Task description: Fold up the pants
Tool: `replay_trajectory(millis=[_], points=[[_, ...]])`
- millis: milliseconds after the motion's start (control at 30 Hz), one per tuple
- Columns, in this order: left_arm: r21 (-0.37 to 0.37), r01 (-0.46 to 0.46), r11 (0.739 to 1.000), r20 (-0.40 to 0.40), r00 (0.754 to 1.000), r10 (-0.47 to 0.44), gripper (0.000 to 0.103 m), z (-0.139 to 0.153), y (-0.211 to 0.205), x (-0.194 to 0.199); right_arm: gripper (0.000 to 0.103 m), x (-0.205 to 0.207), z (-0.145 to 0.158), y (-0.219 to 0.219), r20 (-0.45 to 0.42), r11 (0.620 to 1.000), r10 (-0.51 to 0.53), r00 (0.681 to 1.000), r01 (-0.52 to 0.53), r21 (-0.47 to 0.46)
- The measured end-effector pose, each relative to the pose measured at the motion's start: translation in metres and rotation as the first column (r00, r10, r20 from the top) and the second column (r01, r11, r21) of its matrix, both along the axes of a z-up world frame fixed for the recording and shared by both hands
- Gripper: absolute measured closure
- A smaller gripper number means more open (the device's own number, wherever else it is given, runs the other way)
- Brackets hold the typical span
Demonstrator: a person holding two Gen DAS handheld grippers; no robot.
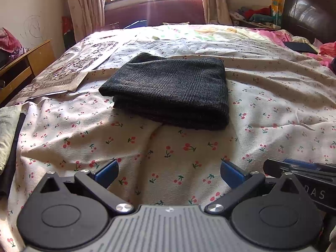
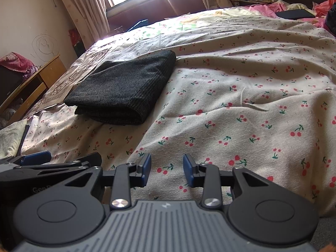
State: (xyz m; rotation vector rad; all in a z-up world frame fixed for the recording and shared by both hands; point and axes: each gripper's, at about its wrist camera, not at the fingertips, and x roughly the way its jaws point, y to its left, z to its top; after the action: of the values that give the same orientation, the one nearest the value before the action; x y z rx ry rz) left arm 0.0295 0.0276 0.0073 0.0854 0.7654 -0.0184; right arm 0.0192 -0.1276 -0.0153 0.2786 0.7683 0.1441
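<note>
The folded pants (image 1: 168, 90) lie mid-bed on the cherry-print sheet (image 1: 262, 113); my left gripper (image 1: 169, 175) and right gripper (image 2: 167, 171) hover near the bed's near edge, both spread, empty.

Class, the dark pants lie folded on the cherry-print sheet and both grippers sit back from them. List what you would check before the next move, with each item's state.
1. Pants folded into a compact stack: ok.
2. Left gripper open and empty: ok.
3. Right gripper open, holding nothing: ok.
4. Both grippers clear of the pants: ok.
5. Stack's edges aligned underneath: cannot tell.
6. Sheet smooth: not ok, wrinkled.
</note>
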Motion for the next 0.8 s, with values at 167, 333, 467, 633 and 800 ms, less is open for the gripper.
replay_trajectory(millis=[167, 333, 467, 633, 800], points=[[-0.016, -0.004, 1.000, -0.003, 1.000, 0.004, 0.000, 0.0013, 0.0026, 0.0003, 0.068, 0.0012, -0.0018, 0.0005, -0.001, 1.000, 0.012, 1.000, -0.012, -0.003], [-0.018, -0.003, 1.000, -0.001, 1.000, 0.003, 0.000, 0.0014, 0.0022, -0.0002, 0.067, 0.0012, -0.0021, 0.0007, -0.002, 1.000, 0.018, 1.000, -0.018, -0.006], [-0.011, -0.004, 1.000, 0.003, 1.000, 0.004, 0.000, 0.0018, 0.0016, -0.0008, 0.067, 0.0012, -0.0014, 0.0005, -0.001, 1.000, 0.018, 1.000, -0.018, -0.009], [-0.009, -0.003, 1.000, 0.005, 1.000, 0.004, 0.000, 0.0020, 0.0012, -0.0010, 0.067, 0.0011, -0.0017, 0.0009, -0.001, 1.000, 0.018, 1.000, -0.018, -0.009], [-0.006, -0.002, 1.000, 0.008, 1.000, 0.002, 0.000, 0.0022, 0.0014, -0.0011, 0.067, 0.0011, -0.0018, 0.0008, -0.001, 1.000, 0.017, 1.000, -0.017, -0.009]])
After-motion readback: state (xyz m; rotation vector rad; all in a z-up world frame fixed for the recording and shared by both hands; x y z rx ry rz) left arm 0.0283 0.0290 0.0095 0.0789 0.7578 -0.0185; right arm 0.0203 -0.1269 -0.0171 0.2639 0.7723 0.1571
